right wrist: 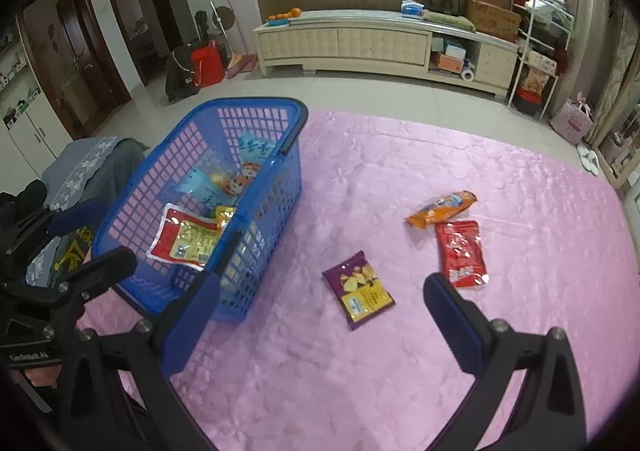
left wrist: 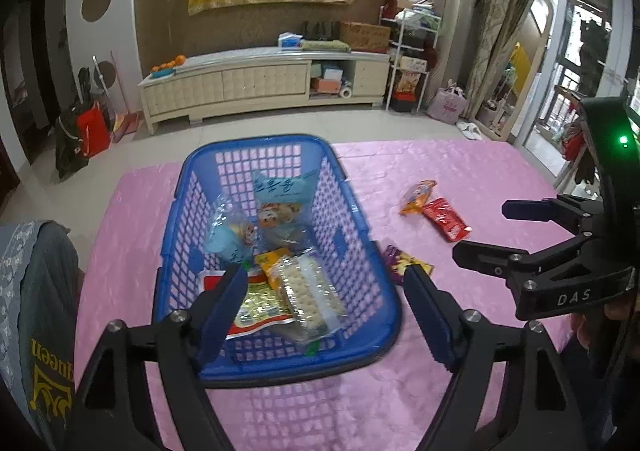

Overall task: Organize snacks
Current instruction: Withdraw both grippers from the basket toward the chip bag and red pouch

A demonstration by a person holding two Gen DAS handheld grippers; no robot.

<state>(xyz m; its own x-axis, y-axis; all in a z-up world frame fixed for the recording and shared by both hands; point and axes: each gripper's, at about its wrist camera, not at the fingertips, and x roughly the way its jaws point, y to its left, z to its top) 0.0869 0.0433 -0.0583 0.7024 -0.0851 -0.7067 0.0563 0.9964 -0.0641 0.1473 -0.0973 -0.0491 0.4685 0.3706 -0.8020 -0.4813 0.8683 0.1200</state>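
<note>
A blue plastic basket stands on the pink cloth. It holds a clear cracker packet, a red and yellow pouch and light blue packs. My left gripper hangs open over the basket's near end, with nothing between its pads. On the cloth right of the basket lie a purple pack, an orange pack and a red pack. My right gripper is open above the cloth, and the purple pack lies below it, between its fingers in the right wrist view.
The pink cloth covers a wide surface whose far edge meets a tiled floor. A chair draped with grey clothing stands close to the basket's left side. A long cream cabinet lines the far wall.
</note>
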